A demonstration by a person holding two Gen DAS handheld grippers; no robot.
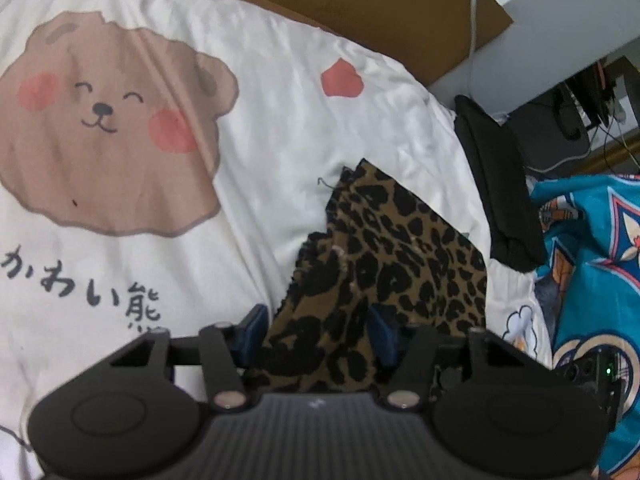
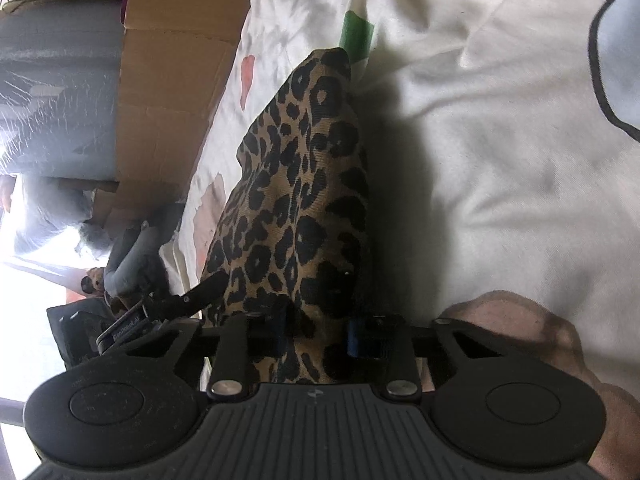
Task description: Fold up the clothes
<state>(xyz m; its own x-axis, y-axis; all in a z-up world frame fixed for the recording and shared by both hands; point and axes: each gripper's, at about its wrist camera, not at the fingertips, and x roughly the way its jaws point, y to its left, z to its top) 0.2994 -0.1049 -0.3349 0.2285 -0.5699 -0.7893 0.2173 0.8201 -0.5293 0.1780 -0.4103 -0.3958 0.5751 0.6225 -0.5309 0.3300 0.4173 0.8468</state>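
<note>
Holding the leopard-print cloth in both grippers, we have it bunched between the jaws of the left gripper at the lower centre of the left wrist view and between those of the right gripper at the lower centre of the right wrist view, the rest trailing up the frame over the white bear-print bedspread. We judge it light, soft and limp, so it will sag and crease wherever unsupported; it is best held at edges or corners, kept taut between both grippers.
</note>
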